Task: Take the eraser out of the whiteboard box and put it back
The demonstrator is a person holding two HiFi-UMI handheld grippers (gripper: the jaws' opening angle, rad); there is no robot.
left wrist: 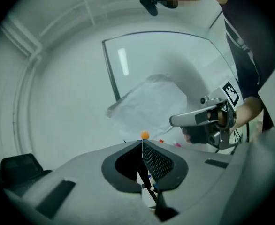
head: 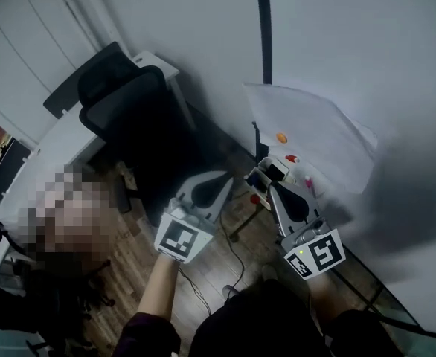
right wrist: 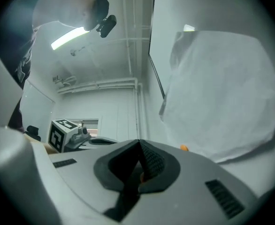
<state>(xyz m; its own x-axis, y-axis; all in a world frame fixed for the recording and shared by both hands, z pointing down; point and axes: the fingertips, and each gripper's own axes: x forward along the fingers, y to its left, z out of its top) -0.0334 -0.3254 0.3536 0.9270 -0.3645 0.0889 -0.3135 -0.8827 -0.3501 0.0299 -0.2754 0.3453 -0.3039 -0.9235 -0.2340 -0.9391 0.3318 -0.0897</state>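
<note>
Facing the whiteboard, you hold both tools side by side before its lower left corner. Your left tool is clenched, its jaws pressed flat together with nothing between them. Your right tool is clenched as well, and empty. In the head view the right tool's tip sits just beside the whiteboard box, which hangs at the board's lower edge; the left tool's tip is a little to its left, apart from it, over open floor. The eraser seems to be the dark block lying in the box, though it is too small to be certain. A red-capped marker and a pink marker lie along the same edge, close to the right tool's jaws.

Above the box, a large white sheet is pinned to the board by an orange magnet; its lower edge bulges out from the board. The board's black left edge runs straight up above the box. Open room lies between the two tools and to the left tool's left, up to a black office chair that stands against a white counter. The floor is brown wood planks, with thin cables trailing across it beneath your tools. Another person is at the counter's near end, well apart from both tools. The wall behind is plain and pale.
</note>
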